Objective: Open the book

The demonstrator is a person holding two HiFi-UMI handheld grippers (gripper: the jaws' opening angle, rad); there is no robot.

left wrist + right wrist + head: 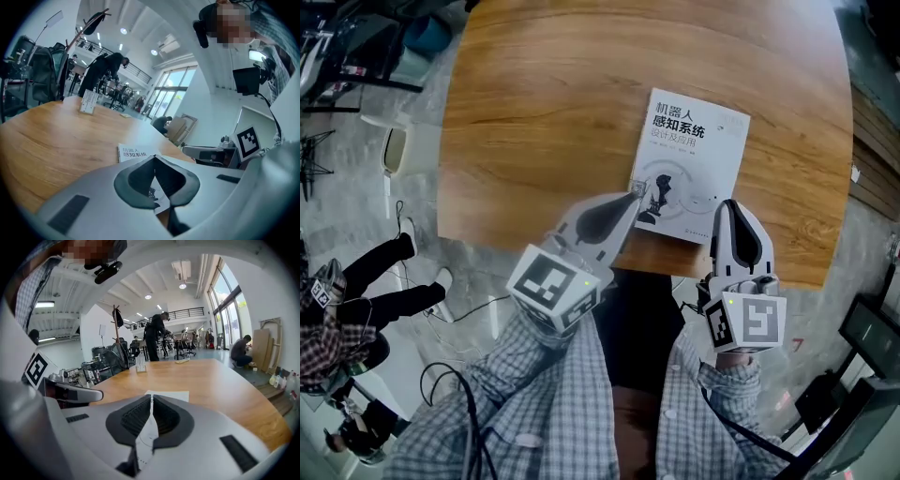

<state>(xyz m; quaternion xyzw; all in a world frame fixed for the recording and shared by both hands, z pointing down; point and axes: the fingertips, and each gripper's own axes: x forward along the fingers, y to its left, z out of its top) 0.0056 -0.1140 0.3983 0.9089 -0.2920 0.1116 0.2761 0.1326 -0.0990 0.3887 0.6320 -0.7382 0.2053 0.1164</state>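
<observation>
1. Book: lying closed and flat, cover up, on the wooden tabletop. It is sitting slightly skewed, close to the near edge.
2. Left claw: jaws are sitting together with nothing clamped. The tip is hanging at the book's near left corner; I cannot tell whether it is touching.
3. Right claw: jaws are pressing together, empty. The tip is pointing at the book's near right corner, just beside it.
4. Step in hand: I am reading this as the approach, since the cover is not yet lifted.
5. Next move, as I am judging it: one claw steadying the spine side while the other is working its tip under the cover's free edge. With the cover lying flush, that is calling for a shallow, sliding entry.
</observation>
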